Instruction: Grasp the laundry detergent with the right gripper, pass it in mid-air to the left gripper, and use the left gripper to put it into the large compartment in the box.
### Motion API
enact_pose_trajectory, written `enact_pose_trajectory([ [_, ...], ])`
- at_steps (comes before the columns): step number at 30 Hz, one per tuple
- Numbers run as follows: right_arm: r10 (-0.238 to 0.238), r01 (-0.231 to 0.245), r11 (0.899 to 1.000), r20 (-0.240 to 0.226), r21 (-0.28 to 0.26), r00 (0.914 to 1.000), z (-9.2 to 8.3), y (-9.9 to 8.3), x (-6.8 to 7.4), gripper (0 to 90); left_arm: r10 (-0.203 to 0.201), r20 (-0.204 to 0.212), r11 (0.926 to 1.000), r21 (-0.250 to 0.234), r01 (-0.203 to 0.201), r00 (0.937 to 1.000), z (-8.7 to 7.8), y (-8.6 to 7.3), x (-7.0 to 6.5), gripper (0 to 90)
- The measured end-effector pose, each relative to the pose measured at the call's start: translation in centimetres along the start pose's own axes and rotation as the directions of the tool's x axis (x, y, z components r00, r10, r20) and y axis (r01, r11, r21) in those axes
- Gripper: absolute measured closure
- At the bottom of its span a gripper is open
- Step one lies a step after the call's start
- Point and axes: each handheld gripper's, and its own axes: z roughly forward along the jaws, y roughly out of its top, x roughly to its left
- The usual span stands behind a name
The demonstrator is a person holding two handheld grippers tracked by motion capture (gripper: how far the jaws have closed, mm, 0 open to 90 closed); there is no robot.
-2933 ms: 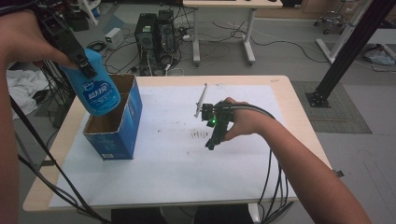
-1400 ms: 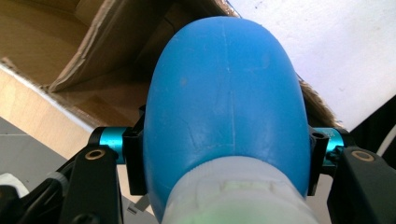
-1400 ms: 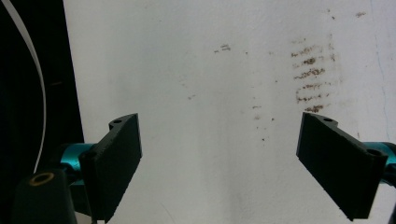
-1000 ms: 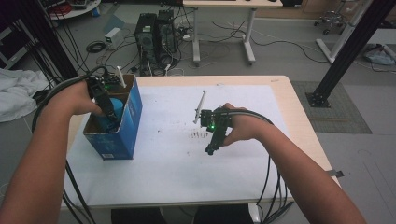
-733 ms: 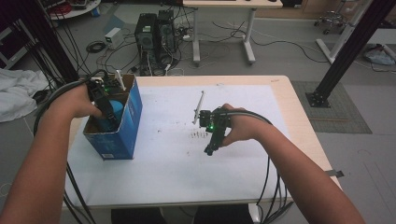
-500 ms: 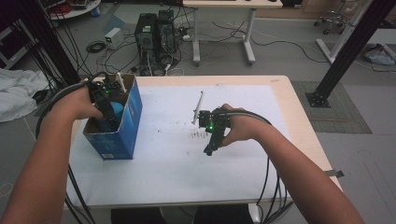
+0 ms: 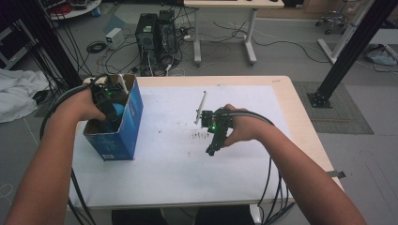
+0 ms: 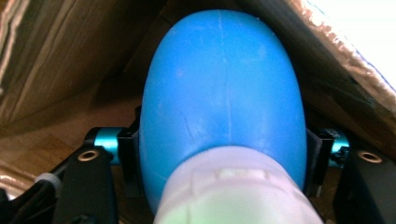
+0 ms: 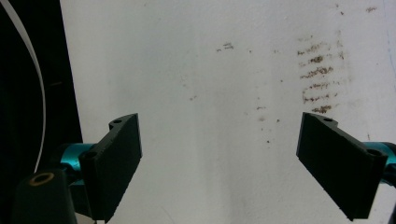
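Note:
A blue bottle [image 8: 219, 93] with a white cap end sits between the jaws of my left gripper [image 8: 222, 158], down inside a blue cardboard box [image 7: 123, 136] at the table's left. The jaws have just been opening, but the pads still lie against the bottle's sides. In the high view the left gripper [image 7: 106, 106] reaches into the box's open top, with the bottle [image 7: 117, 111] partly hidden by it. My right gripper [image 7: 212, 149] rests near the table's middle and points down at the white sheet. Its jaws [image 9: 219, 158] stand wide open with nothing between them.
A white sheet [image 7: 169, 164] covers the wooden table. A thin white strip [image 7: 202, 105] lies just beyond the right gripper, and small brown marks [image 7: 201, 135] dot the sheet. Computer towers [image 7: 155, 33] and cables stand on the floor beyond the table.
The left gripper has brought the blue bottle down from above the box into it and has sunk slightly deeper over the last second. The right gripper has stayed put.

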Motion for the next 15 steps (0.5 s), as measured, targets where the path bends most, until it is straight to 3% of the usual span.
enact_pose_trajectory([
  [15,-0.005,0.005,1.000,0.002,-0.012,1.0000,-0.1,0.2,0.3,13.4,-0.024,-0.021,0.9996,-0.013,0.024,0.9995,-1.9,-0.5,-0.4,28.8],
])
